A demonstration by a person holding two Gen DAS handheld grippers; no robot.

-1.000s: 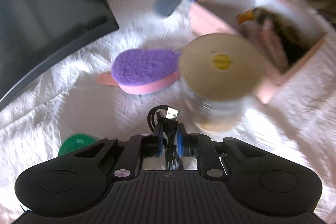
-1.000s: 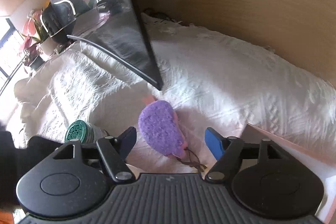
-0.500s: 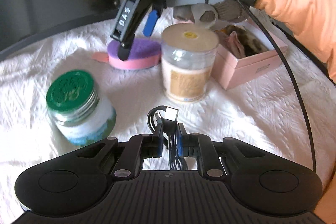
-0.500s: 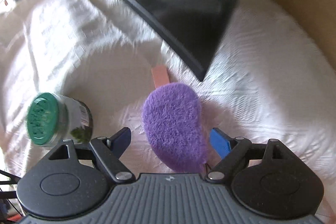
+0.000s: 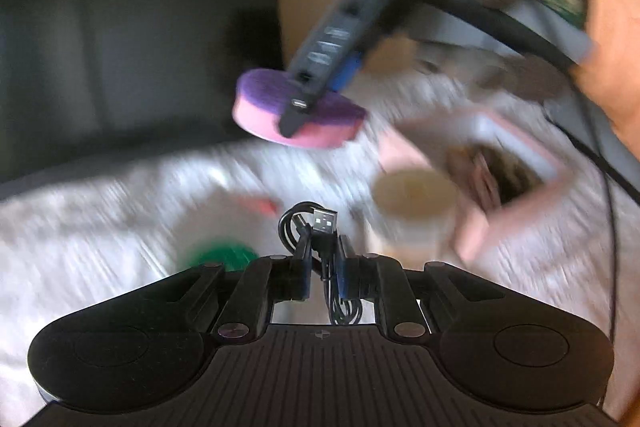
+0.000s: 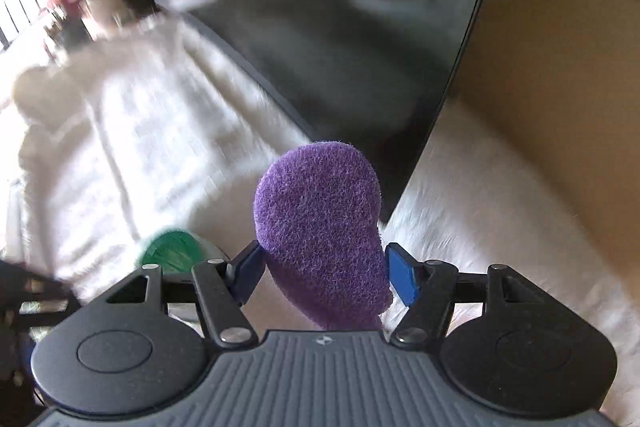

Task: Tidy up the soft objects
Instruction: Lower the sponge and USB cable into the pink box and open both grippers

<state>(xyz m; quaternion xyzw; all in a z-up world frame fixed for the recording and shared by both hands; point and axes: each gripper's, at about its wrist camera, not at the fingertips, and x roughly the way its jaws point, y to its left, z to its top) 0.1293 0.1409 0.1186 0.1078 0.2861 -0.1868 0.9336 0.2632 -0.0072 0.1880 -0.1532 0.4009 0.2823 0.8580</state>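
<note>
My right gripper [image 6: 325,269] is shut on a purple and pink sponge [image 6: 320,223] and holds it in the air above the white cloth. In the left wrist view the same sponge [image 5: 276,115] hangs between the right gripper's fingers [image 5: 296,115], left of the pink box [image 5: 516,163]. The box holds soft brown and pink items. My left gripper [image 5: 322,255] is shut on a coiled black USB cable [image 5: 316,227] near the front of the cloth.
A tan-lidded jar [image 5: 412,199] stands beside the pink box. A green-lidded jar [image 5: 224,255] sits at front left, also in the right wrist view [image 6: 172,255]. A dark monitor [image 6: 360,47] stands behind. A small pink strip [image 5: 264,205] lies on the cloth.
My right gripper closed on the sponge and lifted it off the cloth. The left gripper kept its hold on the cable and shifted; both views are blurred by motion.
</note>
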